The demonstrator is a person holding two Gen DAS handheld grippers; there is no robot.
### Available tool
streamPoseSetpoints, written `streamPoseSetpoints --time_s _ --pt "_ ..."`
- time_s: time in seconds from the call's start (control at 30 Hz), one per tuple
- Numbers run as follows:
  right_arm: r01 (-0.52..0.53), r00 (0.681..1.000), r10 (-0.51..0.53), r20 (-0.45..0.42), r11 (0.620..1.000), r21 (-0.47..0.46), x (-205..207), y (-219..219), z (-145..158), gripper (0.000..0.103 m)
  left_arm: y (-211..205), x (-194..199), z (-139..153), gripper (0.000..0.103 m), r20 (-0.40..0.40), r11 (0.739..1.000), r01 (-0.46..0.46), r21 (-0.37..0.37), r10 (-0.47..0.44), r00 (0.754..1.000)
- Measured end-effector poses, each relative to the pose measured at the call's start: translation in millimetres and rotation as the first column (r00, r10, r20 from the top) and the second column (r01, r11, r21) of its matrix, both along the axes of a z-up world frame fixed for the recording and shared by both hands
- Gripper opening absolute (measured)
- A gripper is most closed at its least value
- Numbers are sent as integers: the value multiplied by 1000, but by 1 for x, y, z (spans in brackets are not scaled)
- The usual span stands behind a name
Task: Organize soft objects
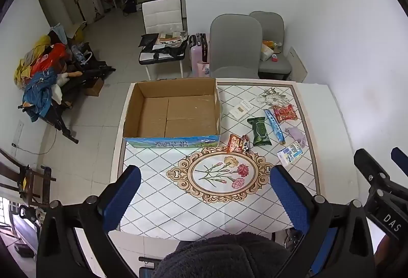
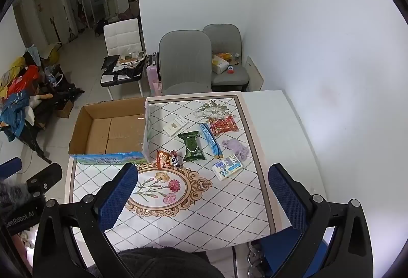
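We see the soft packets lying in a cluster on the table (image 2: 255, 201), right of the empty cardboard box (image 1: 172, 112): green wipes pack (image 2: 192, 145), lilac cloth (image 2: 237, 146), tissue pack (image 2: 227, 166). All lie well beyond both left gripper (image 1: 205, 191) and right gripper (image 2: 202, 191), each with its 2 fingers spread wide, holding nothing.

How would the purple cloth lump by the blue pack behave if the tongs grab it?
The purple cloth lies crumpled, so it will probably droop and unfold when lifted. It looks light and not fragile. Lying flat and bunched, it should not roll.
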State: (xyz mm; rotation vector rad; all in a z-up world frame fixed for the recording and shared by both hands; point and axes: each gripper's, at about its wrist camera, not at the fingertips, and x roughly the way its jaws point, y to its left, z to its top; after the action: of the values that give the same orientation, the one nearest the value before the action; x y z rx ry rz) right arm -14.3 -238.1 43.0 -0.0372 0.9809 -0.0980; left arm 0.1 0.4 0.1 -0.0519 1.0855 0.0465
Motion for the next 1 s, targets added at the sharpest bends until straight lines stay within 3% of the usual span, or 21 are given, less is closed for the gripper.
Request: streamPoseSetpoints --time_s 0.3,1.0 --pt "2 1000 -2 12 1000 23 1 -1 0 103 -8 5 5 103 7 1000 -3 27 2 1000" --pt "8 999 -8 44 1000 5 5 -4 5 103 4 6 9 103 42 1000 -18 -4 18 999"
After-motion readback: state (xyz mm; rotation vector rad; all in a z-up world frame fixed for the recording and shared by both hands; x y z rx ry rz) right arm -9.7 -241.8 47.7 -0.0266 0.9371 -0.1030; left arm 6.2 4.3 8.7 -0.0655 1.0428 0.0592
